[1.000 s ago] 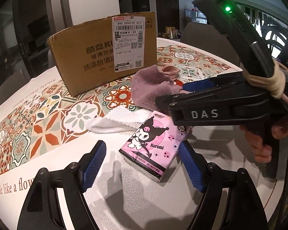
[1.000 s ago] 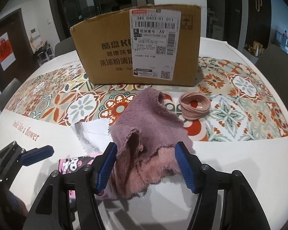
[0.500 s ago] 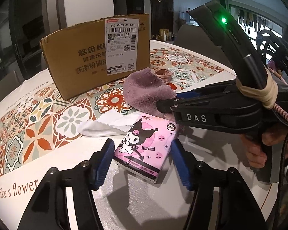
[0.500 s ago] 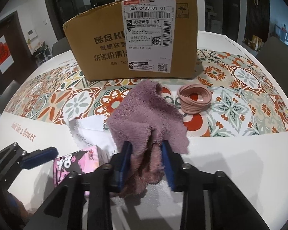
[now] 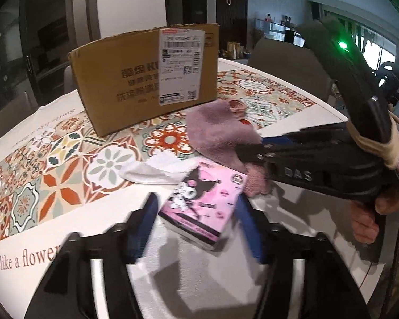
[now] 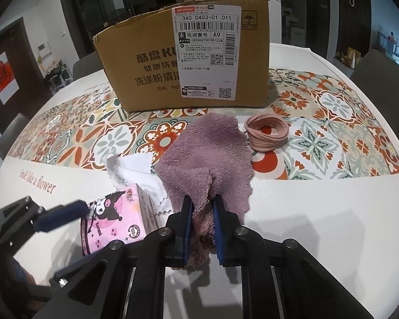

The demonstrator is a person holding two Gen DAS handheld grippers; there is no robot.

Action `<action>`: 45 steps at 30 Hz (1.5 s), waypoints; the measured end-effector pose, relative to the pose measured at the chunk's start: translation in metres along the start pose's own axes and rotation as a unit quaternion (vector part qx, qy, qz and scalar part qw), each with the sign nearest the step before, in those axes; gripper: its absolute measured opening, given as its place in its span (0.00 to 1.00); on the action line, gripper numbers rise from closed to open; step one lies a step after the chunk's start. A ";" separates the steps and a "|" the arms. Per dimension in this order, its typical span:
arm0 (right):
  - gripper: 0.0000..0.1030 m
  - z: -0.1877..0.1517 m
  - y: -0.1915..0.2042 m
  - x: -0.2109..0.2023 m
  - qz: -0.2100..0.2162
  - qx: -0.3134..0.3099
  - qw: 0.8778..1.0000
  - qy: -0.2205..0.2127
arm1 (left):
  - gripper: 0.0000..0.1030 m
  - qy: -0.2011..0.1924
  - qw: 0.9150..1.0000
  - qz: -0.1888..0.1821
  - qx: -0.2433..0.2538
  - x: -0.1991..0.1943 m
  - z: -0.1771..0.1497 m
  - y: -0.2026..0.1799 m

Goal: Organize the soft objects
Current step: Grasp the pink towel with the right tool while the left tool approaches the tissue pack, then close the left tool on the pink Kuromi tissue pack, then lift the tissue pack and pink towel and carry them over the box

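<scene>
The purple cloth [image 6: 207,159] lies on the table [image 6: 319,212] in front of the cardboard box [image 6: 151,63], a crumpled fuzzy square with its long axis running from the box toward the camera, far edge pointing at the box and its near fold bunched upward. The right gripper [image 6: 202,228] has closed right down on that near fold, blue pads pressing the pile from both sides, so the cloth is pinched tight. Just beside the cloth, on its left in the right wrist view, a white cloth [image 6: 135,171] lies flat with its zigzag edge showing, partly tucked under the purple one. Nearer than the white cloth sits the pink tissue pack [image 5: 204,204], its long axis angled toward the box. The left gripper [image 5: 196,220] straddles that pack with its jaws opening, a blue finger [image 5: 146,218] on either side; the left wrist view is blurred, so contact is hard to call. To the right of the purple cloth and in front of the box rests a coil of pink hair bands [image 6: 266,133]. A hand [image 5: 367,220] grips the right tool's handle.
</scene>
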State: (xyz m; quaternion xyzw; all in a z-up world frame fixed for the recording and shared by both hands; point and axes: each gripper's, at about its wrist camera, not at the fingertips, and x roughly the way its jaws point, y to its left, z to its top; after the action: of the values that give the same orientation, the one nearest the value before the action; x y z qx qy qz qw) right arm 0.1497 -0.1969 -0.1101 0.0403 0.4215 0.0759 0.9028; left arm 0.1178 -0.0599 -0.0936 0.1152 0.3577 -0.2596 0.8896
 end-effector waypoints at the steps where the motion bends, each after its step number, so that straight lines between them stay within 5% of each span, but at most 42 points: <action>1: 0.15 0.000 0.001 0.000 0.000 -0.001 1.000 0.000 | 0.62 0.001 1.000 0.000 0.005 0.001 0.000 0.002; 16: 0.15 -0.002 0.006 0.001 -0.004 -0.006 1.000 0.000 | 0.61 0.024 0.998 -0.060 -0.020 0.019 -0.001 0.012; 45: 0.15 -0.001 0.020 -0.071 -0.009 0.012 0.997 -0.070 | 0.59 -0.077 0.993 0.011 -0.091 -0.061 0.011 0.013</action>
State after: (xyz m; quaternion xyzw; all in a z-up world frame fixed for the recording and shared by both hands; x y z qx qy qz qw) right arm 0.1021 -0.1893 -0.0540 0.0527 0.3588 0.0596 0.9300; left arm 0.0946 -0.0303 -0.0431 0.0172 0.3090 -0.2240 0.9241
